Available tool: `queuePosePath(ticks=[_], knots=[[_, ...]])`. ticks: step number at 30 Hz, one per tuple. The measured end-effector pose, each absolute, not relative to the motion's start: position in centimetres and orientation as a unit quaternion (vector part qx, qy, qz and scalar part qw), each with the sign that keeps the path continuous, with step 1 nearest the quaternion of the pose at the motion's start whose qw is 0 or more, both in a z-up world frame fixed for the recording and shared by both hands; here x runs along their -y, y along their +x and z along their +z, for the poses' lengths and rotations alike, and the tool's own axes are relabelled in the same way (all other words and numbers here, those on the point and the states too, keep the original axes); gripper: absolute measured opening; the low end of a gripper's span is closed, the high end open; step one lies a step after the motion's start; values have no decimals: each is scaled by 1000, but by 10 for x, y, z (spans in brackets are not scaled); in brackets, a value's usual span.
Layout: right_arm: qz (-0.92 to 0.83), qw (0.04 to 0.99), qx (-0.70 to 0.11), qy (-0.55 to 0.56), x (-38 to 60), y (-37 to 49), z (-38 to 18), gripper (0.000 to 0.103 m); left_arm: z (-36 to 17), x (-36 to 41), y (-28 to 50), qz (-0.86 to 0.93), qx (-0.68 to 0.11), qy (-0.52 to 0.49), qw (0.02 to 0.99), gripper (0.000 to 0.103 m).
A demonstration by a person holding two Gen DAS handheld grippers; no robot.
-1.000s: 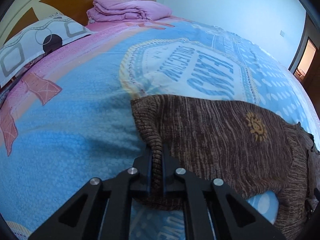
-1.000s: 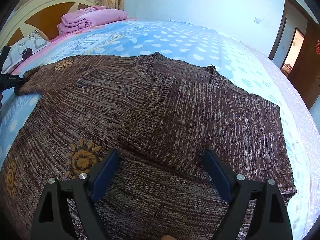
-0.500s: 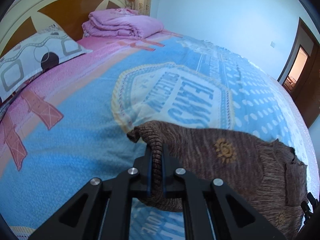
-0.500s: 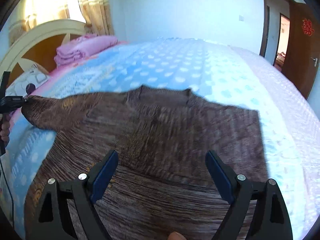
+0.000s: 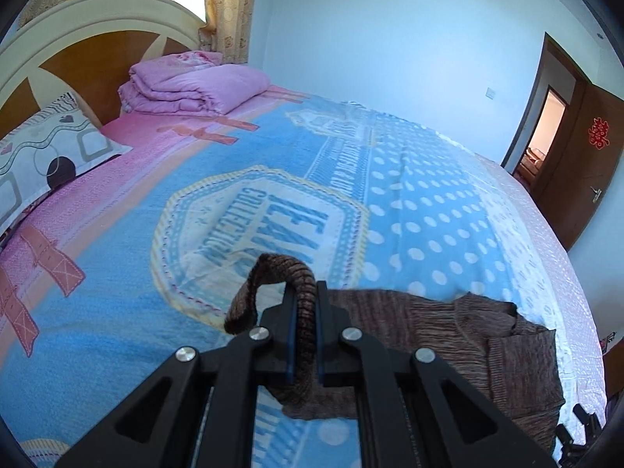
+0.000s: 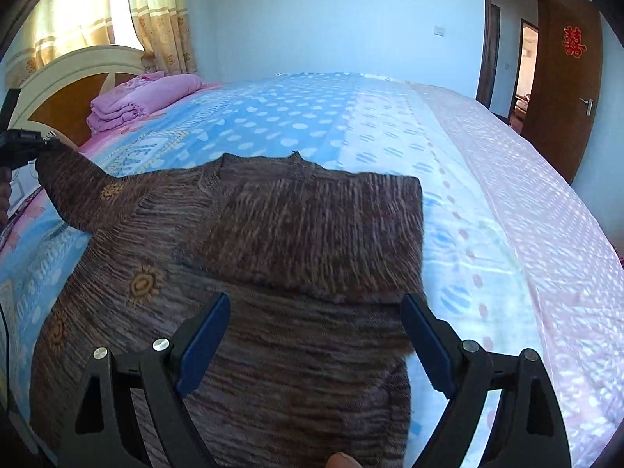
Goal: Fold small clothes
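Note:
A brown knit sweater (image 6: 273, 257) with small orange sun motifs lies on the bed; its right sleeve is folded across the chest. My left gripper (image 5: 303, 312) is shut on the ribbed cuff of the left sleeve (image 5: 300, 284) and holds it lifted above the bedspread. That sleeve shows raised at the left of the right wrist view (image 6: 74, 179), where the left gripper (image 6: 19, 144) also shows. My right gripper (image 6: 316, 335) is open and empty, hovering over the sweater's lower body.
The bed has a blue and pink printed bedspread (image 5: 273, 202). A folded pink quilt (image 5: 195, 89) and a patterned pillow (image 5: 46, 148) lie by the headboard (image 5: 78, 39). A brown door (image 6: 565, 78) stands open at the right.
My left gripper has lifted the sleeve cuff up off the bed and drawn it inward. My right gripper has risen and pulled back from the sweater, staying open.

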State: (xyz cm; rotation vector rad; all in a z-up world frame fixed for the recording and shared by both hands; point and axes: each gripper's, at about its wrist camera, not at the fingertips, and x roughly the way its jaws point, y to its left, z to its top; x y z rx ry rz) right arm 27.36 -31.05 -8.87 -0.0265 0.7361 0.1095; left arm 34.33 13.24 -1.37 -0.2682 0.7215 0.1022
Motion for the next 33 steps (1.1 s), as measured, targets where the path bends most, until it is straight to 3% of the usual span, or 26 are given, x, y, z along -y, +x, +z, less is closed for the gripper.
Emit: queuePosePath(ticks=[18,27,33], knots=[[53,929,-365,4,333,246,-106,89,9,1,352,-31,-351,-119,928,8],[57,926,-374,14,334,245,-117,89,-60,120,347,-58,-390,-52,918,9],[58,924,-377,-7,330,241,-126,89,-97,161,336,-76,-414,7,907,25]])
